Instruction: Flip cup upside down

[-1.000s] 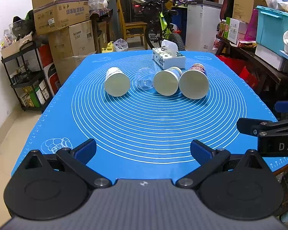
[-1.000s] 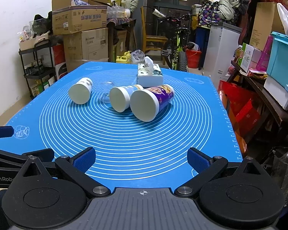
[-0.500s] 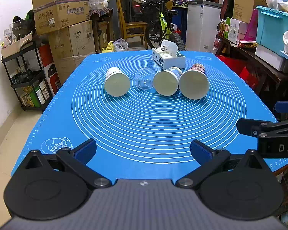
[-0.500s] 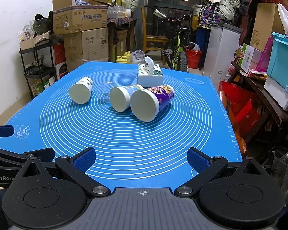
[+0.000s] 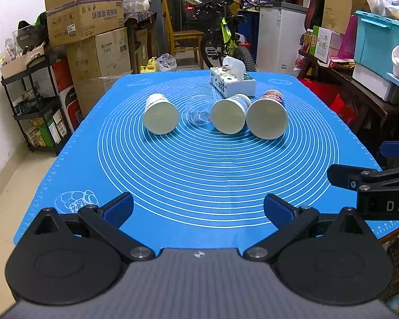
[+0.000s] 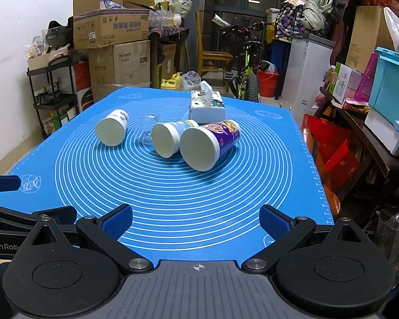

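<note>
The left gripper (image 5: 198,208) and the right gripper (image 6: 196,219) hover side by side, jaws spread wide, holding nothing.

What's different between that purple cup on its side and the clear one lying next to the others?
The purple cup is opaque paper with a printed wall and a wide white rim; the clear plastic cup is see-through and plain. The purple cup looks larger and lies at the right end of the row, while the clear cup sits between two white cups. Both lie on their sides on the blue mat.
</note>
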Available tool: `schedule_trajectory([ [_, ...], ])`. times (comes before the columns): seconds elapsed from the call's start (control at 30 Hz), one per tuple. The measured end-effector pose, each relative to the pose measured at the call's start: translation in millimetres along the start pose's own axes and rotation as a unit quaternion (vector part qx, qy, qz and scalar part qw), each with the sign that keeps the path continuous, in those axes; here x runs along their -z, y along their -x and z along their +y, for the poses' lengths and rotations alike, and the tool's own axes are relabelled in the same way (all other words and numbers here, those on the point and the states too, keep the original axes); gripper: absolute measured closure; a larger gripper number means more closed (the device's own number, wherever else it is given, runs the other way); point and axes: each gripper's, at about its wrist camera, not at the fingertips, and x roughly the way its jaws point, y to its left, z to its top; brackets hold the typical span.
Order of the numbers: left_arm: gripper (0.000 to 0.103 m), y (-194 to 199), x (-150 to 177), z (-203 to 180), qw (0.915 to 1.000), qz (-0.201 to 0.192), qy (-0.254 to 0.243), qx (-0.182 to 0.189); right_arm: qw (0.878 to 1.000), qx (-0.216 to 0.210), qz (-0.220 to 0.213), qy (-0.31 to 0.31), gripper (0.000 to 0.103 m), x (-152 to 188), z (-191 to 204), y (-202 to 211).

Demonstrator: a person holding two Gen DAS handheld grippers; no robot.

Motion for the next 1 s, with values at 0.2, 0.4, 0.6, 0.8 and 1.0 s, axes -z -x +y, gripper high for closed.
schedule_trajectory([
  [0.2,0.0,0.4,-0.3,-1.0,1.0,-0.001,0.0,-0.001,1.0,-0.005,0.001,-0.001,0.002,0.4,-0.7,1.0],
  [0.4,0.0,0.9,-0.5,-0.7,1.0,-0.002,-0.002,-0.003,1.0,-0.004,0.0,0.001,0.002,0.2,0.0,1.3],
  [0.6,0.0,2.3,-1.1,0.3,1.0,-0.004,-0.002,-0.004,1.0,-0.007,-0.004,-0.001,0.002,-0.6,1.5,2.0],
  [0.8,0.0,2.2,-1.5,2.8,1.0,-0.002,-0.002,-0.003,1.0,-0.007,-0.003,-0.002,0.002,-0.3,2.0,1.4],
  [1.0,0.0,-1.1,-2.8,6.0,1.0,0.003,0.001,0.001,1.0,-0.01,-0.003,0.001,0.002,-0.7,1.7,-1.9],
])
